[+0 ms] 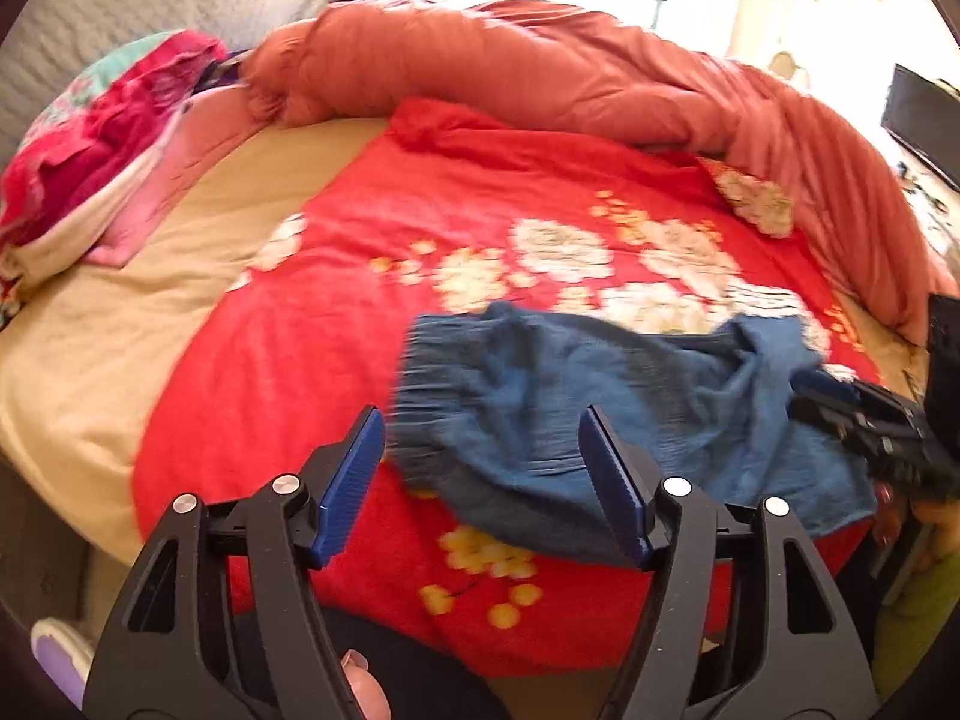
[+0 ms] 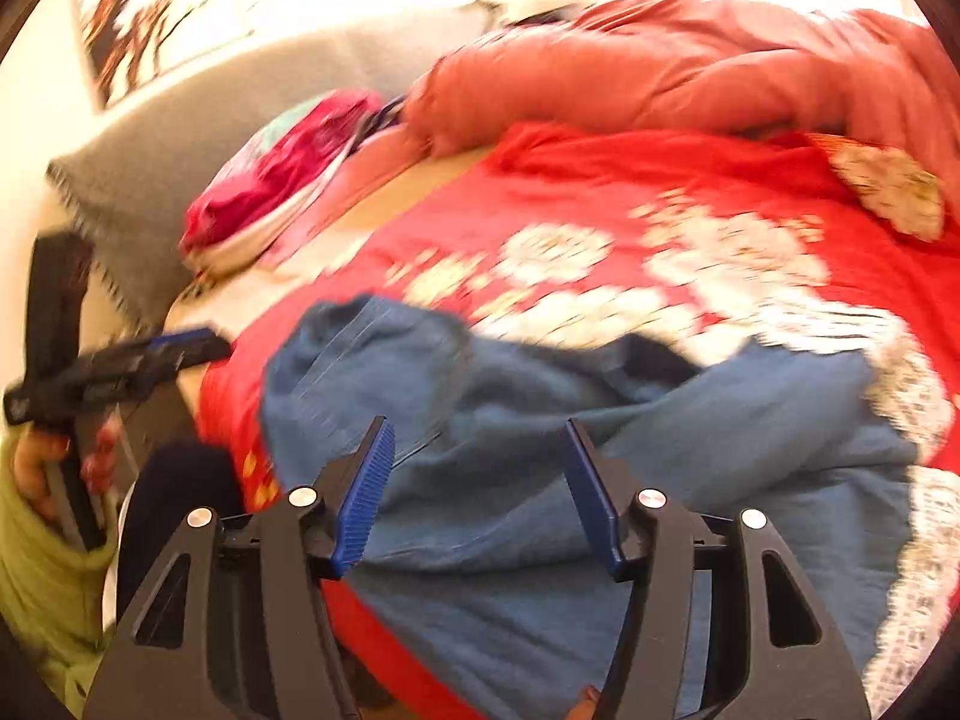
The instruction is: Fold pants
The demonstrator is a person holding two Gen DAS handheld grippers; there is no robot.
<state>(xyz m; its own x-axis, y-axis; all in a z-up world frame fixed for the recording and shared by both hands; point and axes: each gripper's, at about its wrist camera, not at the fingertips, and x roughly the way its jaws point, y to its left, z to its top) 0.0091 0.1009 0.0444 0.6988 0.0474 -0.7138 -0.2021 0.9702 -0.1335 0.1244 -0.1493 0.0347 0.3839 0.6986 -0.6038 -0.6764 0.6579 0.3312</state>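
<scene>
On the bed's left side, a heap of pink and magenta clothes (image 1: 90, 138) lies on the tan sheet (image 1: 120, 324) near the grey headboard (image 1: 150, 6). Your left gripper (image 1: 486, 474) hovers above the near edge of the red floral blanket (image 1: 372, 228), its blue-padded jaws spread wide and holding nothing; the elastic cuff end of the blue pants (image 1: 558, 396) sits just beyond and between the fingertips. The pants lie crumpled across the near right part of the blanket, one leg bunched over the other, the picture blurred. A rolled salmon duvet (image 1: 540, 72) runs along the bed's far edge and curves down its right side. At the right end of the pants, your right gripper (image 2: 480, 474) is spread open too, poised over the rumpled denim without gripping it; from the left wrist view its tips (image 1: 828, 390) appear just at the fabric, though contact cannot be told.
</scene>
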